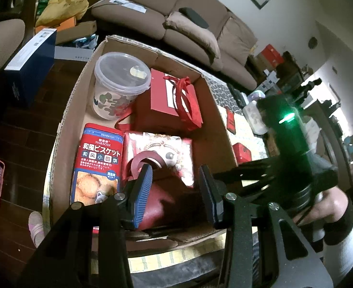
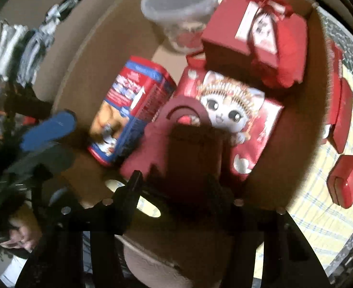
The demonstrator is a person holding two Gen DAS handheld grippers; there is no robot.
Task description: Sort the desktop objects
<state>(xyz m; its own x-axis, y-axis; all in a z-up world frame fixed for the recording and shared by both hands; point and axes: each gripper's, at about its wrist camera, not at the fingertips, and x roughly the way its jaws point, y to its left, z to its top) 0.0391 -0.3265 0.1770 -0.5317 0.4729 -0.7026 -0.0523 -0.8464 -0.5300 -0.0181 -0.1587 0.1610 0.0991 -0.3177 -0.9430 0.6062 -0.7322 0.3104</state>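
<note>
A living room with a brown sofa (image 1: 176,7) lies behind a table covered by a pale checked cloth (image 2: 320,216), and on that cloth stands an open cardboard box (image 1: 73,110) into which both grippers point.

The left gripper (image 1: 176,189) hangs over the near end of the box with its jaws spread; its blue ribbed pad (image 1: 142,192) stands at the left edge of a dark red bag (image 1: 162,204) that lies just under it. The opposite pad is clear of the bag, so nothing is pinched. Just ahead of the fingers sits a red box with a cartoon cat (image 1: 162,151), and beside that, to the gripper's left, a red and blue biscuit tin (image 1: 97,163). Farther ahead, at the far end of the box, are a clear lidded tub (image 1: 121,84) and a red gift box with ribbon (image 1: 174,100).

The right gripper (image 2: 176,192) points steeply down at the same dark red bag (image 2: 190,124), whose curved handle cut-out lies just ahead of its tips. Its fingers are dark and blurred; they look parted, but whether they touch the bag cannot be told. To its right, outside the cardboard wall, a small red case (image 2: 344,182) rests on the cloth. The other hand's blue pad (image 2: 49,129) shows at its left.
</note>
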